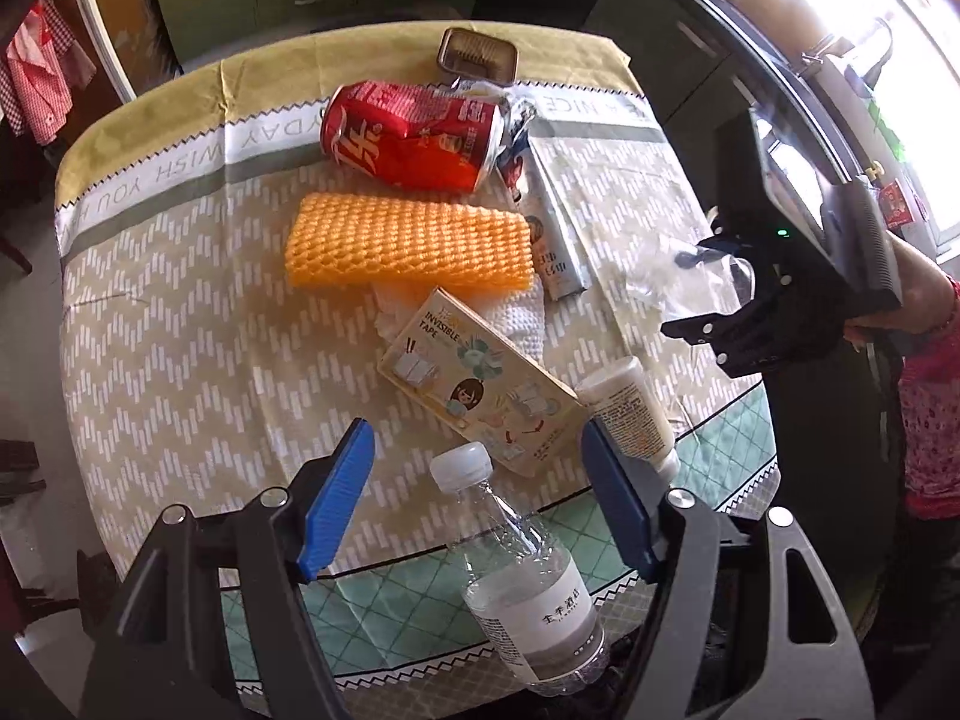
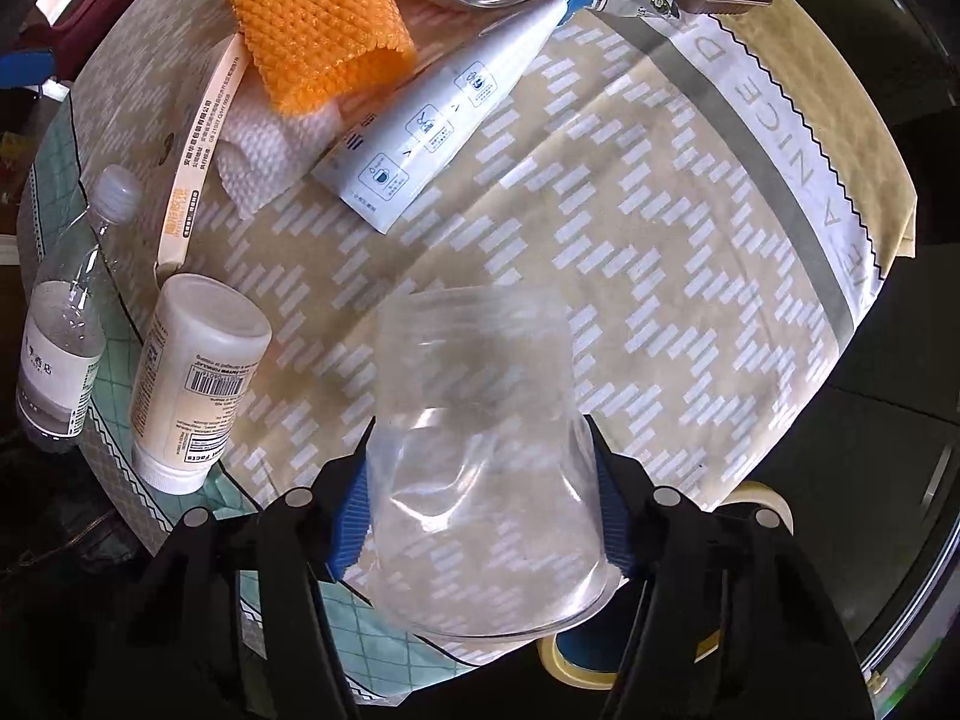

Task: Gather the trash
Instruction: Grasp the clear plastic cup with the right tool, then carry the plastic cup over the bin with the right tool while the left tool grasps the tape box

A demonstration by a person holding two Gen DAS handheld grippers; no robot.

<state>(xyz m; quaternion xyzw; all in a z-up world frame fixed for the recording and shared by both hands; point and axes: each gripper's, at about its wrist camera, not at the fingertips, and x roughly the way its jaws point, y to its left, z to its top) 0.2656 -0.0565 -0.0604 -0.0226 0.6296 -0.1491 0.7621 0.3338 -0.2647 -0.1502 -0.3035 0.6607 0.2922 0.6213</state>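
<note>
left wrist view: the left gripper [image 1: 480, 498] hangs over the counter [image 1: 180, 360] with its jaws standing wide and nothing pressed; the clear water bottle [image 1: 522, 564] lies between them toward 6 o'clock, cap pointing up the frame, the pads apart from it; it looks light, smooth and slippery, so the labelled middle seems the surest hold; the dented red can [image 1: 414, 138] lies at 12 o'clock, the orange foam net [image 1: 408, 246] just below it, the tape box [image 1: 480, 384] at centre, the white bottle [image 1: 630, 408] at 4 o'clock.

right wrist view: the right gripper [image 2: 480, 516] has its jaws part closed, the blue pads against both sides of the clear plastic cup [image 2: 480, 420]; its wall looks dented, thin and crushable, so a gentle squeeze low on the wall seems wise.
</note>
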